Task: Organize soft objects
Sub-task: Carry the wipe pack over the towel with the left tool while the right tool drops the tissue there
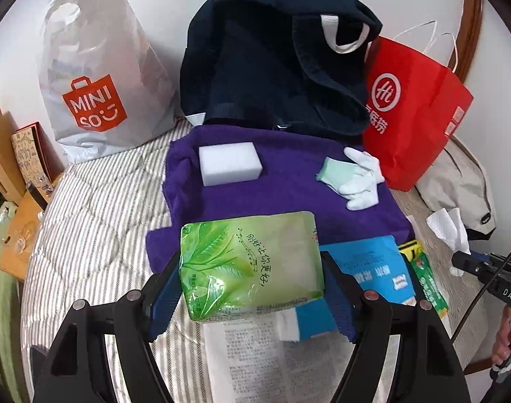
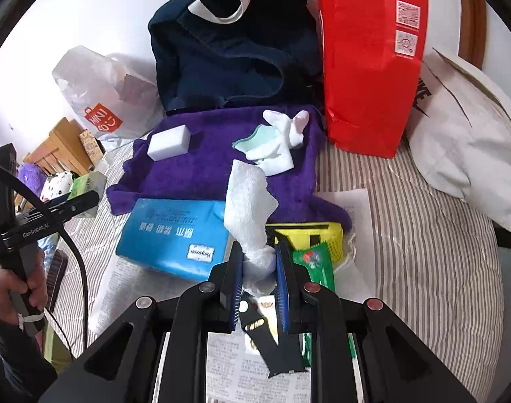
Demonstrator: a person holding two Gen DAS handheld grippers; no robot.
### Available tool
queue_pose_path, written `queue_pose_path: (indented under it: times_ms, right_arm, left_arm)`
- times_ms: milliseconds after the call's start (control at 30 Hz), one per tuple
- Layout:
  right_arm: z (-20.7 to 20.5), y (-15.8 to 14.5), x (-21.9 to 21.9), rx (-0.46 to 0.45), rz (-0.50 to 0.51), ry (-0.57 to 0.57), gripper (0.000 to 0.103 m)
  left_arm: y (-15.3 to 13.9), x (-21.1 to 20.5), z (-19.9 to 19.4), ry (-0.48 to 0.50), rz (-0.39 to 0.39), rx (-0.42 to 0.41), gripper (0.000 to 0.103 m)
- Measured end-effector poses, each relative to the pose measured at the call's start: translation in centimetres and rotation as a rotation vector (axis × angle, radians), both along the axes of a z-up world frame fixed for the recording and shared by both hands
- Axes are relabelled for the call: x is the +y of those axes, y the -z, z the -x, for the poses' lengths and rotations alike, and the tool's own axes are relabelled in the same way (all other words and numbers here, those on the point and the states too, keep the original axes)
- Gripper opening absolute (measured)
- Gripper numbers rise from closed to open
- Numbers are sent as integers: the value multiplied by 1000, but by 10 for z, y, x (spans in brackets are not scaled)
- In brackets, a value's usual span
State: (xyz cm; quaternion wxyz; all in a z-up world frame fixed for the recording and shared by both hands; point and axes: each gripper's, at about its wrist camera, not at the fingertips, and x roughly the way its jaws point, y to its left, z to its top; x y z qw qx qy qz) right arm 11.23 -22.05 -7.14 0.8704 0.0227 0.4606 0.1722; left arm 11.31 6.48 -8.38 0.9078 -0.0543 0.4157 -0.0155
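My left gripper (image 1: 252, 268) is shut on a green tissue pack (image 1: 248, 265) and holds it over the near edge of a purple towel (image 1: 282, 198). On the towel lie a white sponge block (image 1: 230, 164) and a pale green and white glove (image 1: 351, 178). My right gripper (image 2: 258, 258) is shut on a crumpled white tissue (image 2: 248, 201), which sticks up above a blue tissue box (image 2: 174, 235). In the right wrist view the towel (image 2: 201, 168) carries the sponge (image 2: 168, 142) and the glove (image 2: 272, 141). The right gripper also shows in the left wrist view (image 1: 483, 268).
A dark navy bag (image 1: 275, 67) stands open behind the towel. A red paper bag (image 1: 413, 110) is at the right, a white Miniso bag (image 1: 101, 77) at the left. A yellow pouch (image 2: 312, 238), a green sachet (image 2: 317, 265) and newspaper (image 2: 255, 366) lie on the striped bedding (image 2: 416, 235). A white cloth bag (image 2: 466, 141) lies far right.
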Motion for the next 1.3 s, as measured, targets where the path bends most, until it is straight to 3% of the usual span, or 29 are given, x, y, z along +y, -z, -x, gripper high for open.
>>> queue_pose_path:
  times_ms: [300, 633, 1100, 1200, 1267, 1300]
  right_arm:
    - [-49, 1, 14, -7, -1, -14, 18]
    - [-113, 36, 31, 70, 38, -22, 18]
    - [-139, 76, 39, 178, 69, -38, 20]
    - [-139, 79, 38, 188, 60, -48, 24]
    - [-139, 79, 37, 194, 54, -52, 36]
    - [-139, 79, 37, 197, 46, -60, 37]
  left_arm:
    - [0, 3, -29, -2, -22, 10, 75]
    - [6, 7, -62, 8, -18, 27, 75]
    - [35, 14, -90, 13, 2, 74, 75]
    - [44, 16, -100, 7, 11, 90, 75]
    - [49, 14, -105, 10, -19, 98, 75]
    - [53, 14, -108, 9, -20, 104, 75]
